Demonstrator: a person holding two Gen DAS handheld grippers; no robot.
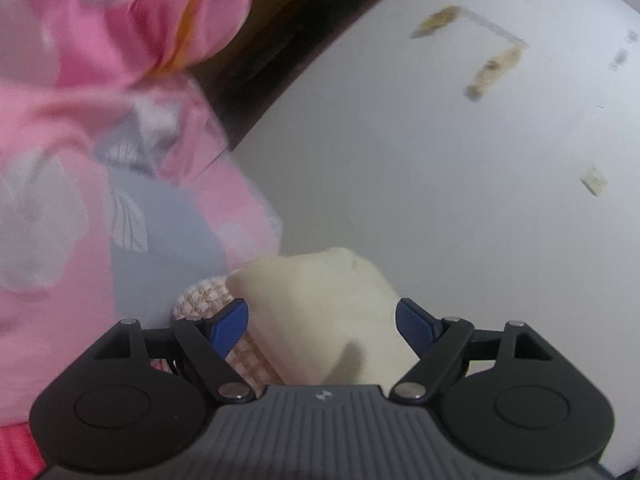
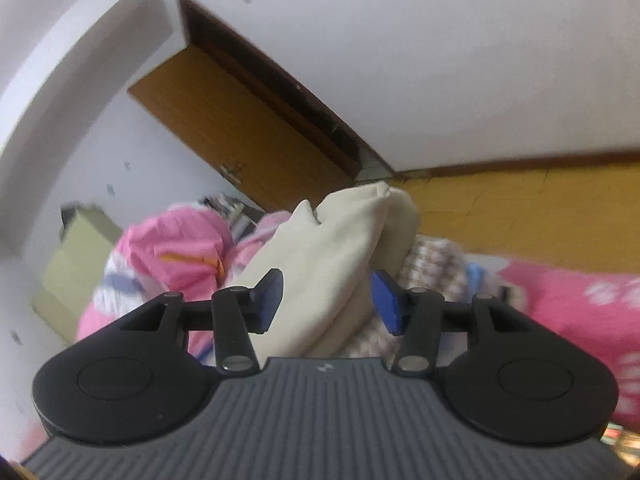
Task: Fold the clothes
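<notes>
Cream garment (image 1: 320, 316): soft, pale cloth, bunched and folded over itself, lying between the blue pads of both tools; in the right wrist view (image 2: 320, 256) it is rising in a peaked heap in front of the camera.
Checked cloth (image 1: 204, 300): a tan-and-white houndstooth piece is sitting just under and beside the cream garment; in the right view it is spreading out to the right of the heap.
Left hand-held gripper (image 1: 322, 320): its jaws are standing spread, with the cream garment filling the gap between them; I cannot tell whether the pads are touching the cloth.
Right hand-held gripper (image 2: 328, 300): its jaws are also standing apart, with the cream fold lying between the two blue pads, not pinched.
Pink quilt (image 1: 60, 160): pink bedding with white and grey leaf prints is crowding the left of the left view, blurred; in the right view it is lying heaped behind the garment.
Pink pillow (image 2: 580, 320): bright pink with white paw prints, lying to the right of the clothes.
Door (image 2: 240, 128): brown wood, standing open behind the bedding.
Wall (image 1: 440, 140): white, carrying patches of peeling tape.
</notes>
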